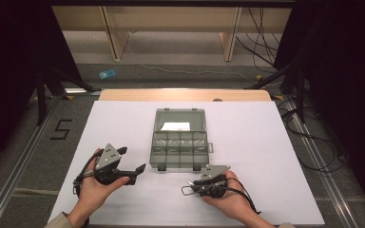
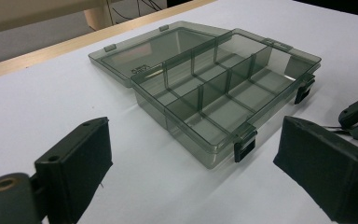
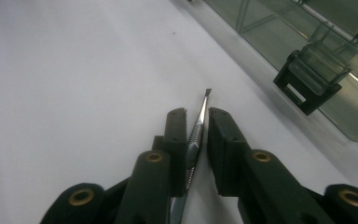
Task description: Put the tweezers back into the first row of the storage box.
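A clear grey compartment box (image 1: 179,148) lies open on the white table, its lid (image 1: 179,118) folded back and flat; its compartments look empty. My left gripper (image 1: 133,159) is held just left of the box's front corner, open, with nothing between its jaws (image 2: 198,140). It faces the box (image 2: 223,93). My right gripper (image 1: 190,188) is in front of the box's right front latch and points left. It is shut on a thin metal tool (image 3: 204,102) with a flat tip, which sticks out past the fingertips (image 3: 196,114). The latch (image 3: 310,81) is to its right.
A white sheet (image 1: 266,156) covers the table, with a wooden edge (image 1: 185,95) at the back. A white label (image 1: 176,126) lies inside the lid. On the floor beyond are cables (image 1: 266,57), a blue item (image 1: 107,74) and a "5" mark (image 1: 61,129).
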Tool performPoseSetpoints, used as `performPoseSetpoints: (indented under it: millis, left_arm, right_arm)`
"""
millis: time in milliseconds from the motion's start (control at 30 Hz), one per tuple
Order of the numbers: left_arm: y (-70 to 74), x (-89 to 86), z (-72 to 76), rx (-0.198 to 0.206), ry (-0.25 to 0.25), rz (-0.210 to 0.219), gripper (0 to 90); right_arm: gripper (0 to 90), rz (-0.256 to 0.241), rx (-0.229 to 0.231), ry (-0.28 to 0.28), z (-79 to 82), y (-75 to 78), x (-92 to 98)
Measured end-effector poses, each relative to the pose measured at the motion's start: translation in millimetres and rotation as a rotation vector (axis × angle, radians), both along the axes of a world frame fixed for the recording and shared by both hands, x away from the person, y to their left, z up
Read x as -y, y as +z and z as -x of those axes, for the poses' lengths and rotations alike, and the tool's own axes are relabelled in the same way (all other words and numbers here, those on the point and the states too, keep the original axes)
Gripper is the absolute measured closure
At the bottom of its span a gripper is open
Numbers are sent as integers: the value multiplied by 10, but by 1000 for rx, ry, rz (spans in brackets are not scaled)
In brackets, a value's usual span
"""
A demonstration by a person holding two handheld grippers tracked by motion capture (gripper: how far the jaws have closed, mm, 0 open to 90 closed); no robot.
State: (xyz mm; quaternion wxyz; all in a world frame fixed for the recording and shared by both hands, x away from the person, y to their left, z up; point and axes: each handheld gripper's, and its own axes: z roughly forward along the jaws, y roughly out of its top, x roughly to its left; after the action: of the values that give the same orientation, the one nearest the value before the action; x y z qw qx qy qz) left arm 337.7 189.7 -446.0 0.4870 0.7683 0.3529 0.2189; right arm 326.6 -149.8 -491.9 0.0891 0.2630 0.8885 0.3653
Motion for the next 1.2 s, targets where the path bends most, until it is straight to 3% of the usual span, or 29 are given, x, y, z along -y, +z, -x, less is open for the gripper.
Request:
performPoseSetpoints:
  millis: [367, 633, 700, 800, 1200]
  left_arm:
    - [-9, 9, -1, -4, 0, -5, 97]
    - [-10, 9, -4, -3, -4, -4, 98]
    - [-9, 8, -2, -3, 0, -5, 98]
    - [-12, 6, -7, -3, -5, -4, 98]
    - [-9, 6, -2, -2, 0, -6, 98]
  right_arm:
    - [846, 15, -4, 36, -11, 11, 12]
    - [848, 1, 8, 32, -12, 9, 6]
    - [849, -6, -9, 38, -15, 49, 20]
    - [849, -31, 24, 25, -23, 73, 26]
    - [850, -40, 33, 34, -25, 163, 67]
